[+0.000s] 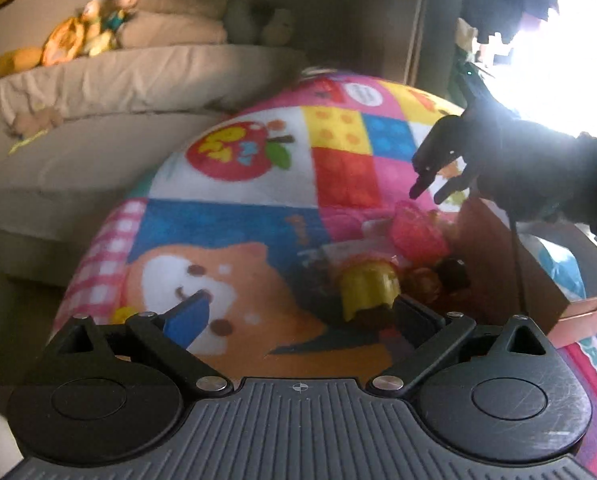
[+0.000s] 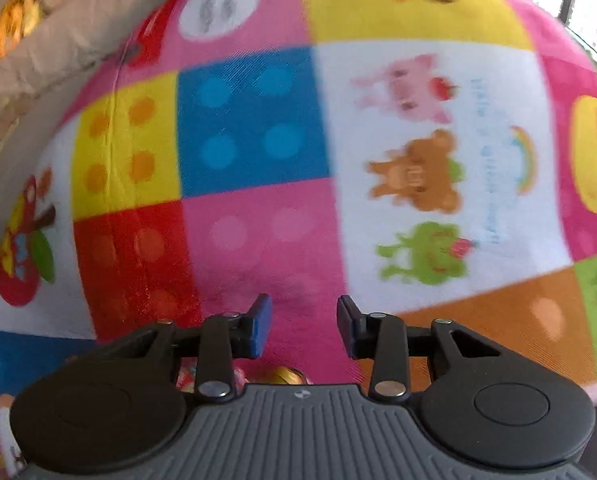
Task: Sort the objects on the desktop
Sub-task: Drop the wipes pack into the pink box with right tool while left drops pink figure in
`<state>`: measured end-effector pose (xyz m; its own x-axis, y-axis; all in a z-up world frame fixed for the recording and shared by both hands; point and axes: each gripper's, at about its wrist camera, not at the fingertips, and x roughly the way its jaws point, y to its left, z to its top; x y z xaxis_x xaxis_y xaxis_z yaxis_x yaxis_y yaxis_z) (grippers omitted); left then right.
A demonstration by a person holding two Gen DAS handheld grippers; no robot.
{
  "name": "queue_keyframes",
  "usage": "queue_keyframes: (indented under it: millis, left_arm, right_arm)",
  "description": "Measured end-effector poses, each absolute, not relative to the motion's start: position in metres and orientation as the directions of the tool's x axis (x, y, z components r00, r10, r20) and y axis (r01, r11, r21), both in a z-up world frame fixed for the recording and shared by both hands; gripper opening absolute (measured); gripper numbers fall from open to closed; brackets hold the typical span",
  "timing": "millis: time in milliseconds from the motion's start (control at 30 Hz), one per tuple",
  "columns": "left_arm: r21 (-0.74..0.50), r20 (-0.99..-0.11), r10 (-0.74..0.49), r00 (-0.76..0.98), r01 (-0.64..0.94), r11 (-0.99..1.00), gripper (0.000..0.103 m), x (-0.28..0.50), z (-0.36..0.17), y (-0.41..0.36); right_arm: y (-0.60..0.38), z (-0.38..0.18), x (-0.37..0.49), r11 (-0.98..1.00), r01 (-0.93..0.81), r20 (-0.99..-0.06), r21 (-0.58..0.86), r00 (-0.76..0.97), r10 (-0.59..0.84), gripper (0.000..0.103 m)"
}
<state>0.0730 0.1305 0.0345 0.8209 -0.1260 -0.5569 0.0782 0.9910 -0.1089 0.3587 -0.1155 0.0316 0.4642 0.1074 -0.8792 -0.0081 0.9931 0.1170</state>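
A heap of small items lies on the colourful patchwork mat [image 1: 234, 216]: a yellow-green ridged toy [image 1: 368, 288], a pink see-through piece [image 1: 418, 228] and dark brown bits [image 1: 450, 276]. My left gripper [image 1: 302, 316] is open wide just in front of the heap, with the yellow-green toy by its right finger [image 1: 414, 316] and nothing between the pads. Further back, my right gripper [image 1: 430, 188] hovers above the pink piece. In the right wrist view, the right gripper [image 2: 303, 328] stands open a little over a pink square of the mat [image 2: 258, 220], holding nothing. A gold round item [image 2: 284, 376] peeks out beneath it.
A brown cardboard box [image 1: 498, 276] stands right of the heap, with a blue-green thing [image 1: 558, 264] beyond it. A beige sofa [image 1: 98, 92] with stuffed toys [image 1: 94, 28] runs behind the mat. Bright window light glares at the upper right.
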Motion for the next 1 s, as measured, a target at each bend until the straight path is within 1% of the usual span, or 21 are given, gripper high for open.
queue_keyframes:
  millis: [133,267,367,400,433,500,567,633,700,733,800,867,933,967,1000]
  left_arm:
    - [-0.128,-0.587,-0.153,0.795,0.096,0.987,0.101,0.07,0.026,0.129]
    - [-0.142,-0.59,-0.197,0.783,0.139,0.98,0.101,0.063,0.025,0.119]
    - [-0.139,-0.585,-0.208,0.784,0.156,0.978,0.102,0.054,0.026,0.111]
    - [-0.138,-0.586,-0.212,0.782,0.162,0.977,0.102,0.051,0.026,0.109]
    - [-0.138,-0.589,-0.217,0.778,0.168,0.976,0.102,0.048,0.025,0.106]
    - [-0.141,-0.596,-0.231,0.769,0.184,0.973,0.102,0.041,0.023,0.1]
    - [-0.146,-0.597,-0.251,0.762,0.205,0.968,0.102,0.033,0.021,0.093]
    - [-0.151,-0.598,-0.27,0.754,0.225,0.963,0.103,0.027,0.019,0.088]
    - [-0.161,-0.603,-0.282,0.746,0.232,0.959,0.103,0.024,0.017,0.084]
    - [-0.167,-0.607,-0.285,0.742,0.232,0.958,0.103,0.024,0.017,0.082]
    - [-0.176,-0.613,-0.287,0.736,0.227,0.958,0.103,0.026,0.016,0.079]
    - [-0.188,-0.624,-0.293,0.724,0.225,0.956,0.103,0.027,0.016,0.074]
    - [-0.19,-0.633,-0.298,0.714,0.23,0.954,0.103,0.027,0.016,0.069]
    - [-0.181,-0.635,-0.293,0.715,0.231,0.956,0.103,0.026,0.016,0.067]
    - [-0.167,-0.636,-0.284,0.718,0.231,0.958,0.103,0.024,0.017,0.064]
  right_arm:
    - [-0.084,0.028,0.342,0.98,-0.122,-0.894,0.157,0.405,0.194,0.037]
    - [-0.061,0.028,0.309,0.964,-0.209,-0.905,0.162,0.358,0.229,0.038]
    - [-0.05,0.035,0.272,0.928,-0.274,-0.906,0.254,0.268,0.327,0.038]
    - [-0.048,0.043,0.26,0.918,-0.301,-0.898,0.26,0.274,0.344,0.036]
    - [-0.049,0.055,0.244,0.91,-0.337,-0.881,0.241,0.317,0.351,0.036]
    - [-0.059,0.086,0.207,0.904,-0.393,-0.82,0.169,0.453,0.35,0.037]
    - [-0.081,0.113,0.165,0.913,-0.406,-0.734,0.044,0.607,0.305,0.045]
    - [-0.111,0.125,0.122,0.927,-0.37,-0.643,-0.059,0.724,0.248,0.055]
    - [-0.147,0.125,0.084,0.952,-0.282,-0.578,-0.121,0.8,0.164,0.057]
    - [-0.167,0.122,0.07,0.968,-0.209,-0.554,-0.14,0.827,0.098,0.059]
    - [-0.204,0.115,0.063,0.988,-0.068,-0.531,-0.136,0.847,-0.014,0.063]
    - [-0.247,0.106,0.069,0.994,0.075,-0.534,-0.08,0.839,-0.107,0.064]
    - [-0.281,0.087,0.078,0.987,0.158,-0.547,-0.033,0.824,-0.15,0.064]
    - [-0.293,0.074,0.088,0.979,0.198,-0.555,-0.046,0.81,-0.19,0.063]
    - [-0.301,0.066,0.096,0.972,0.227,-0.56,-0.069,0.797,-0.226,0.061]
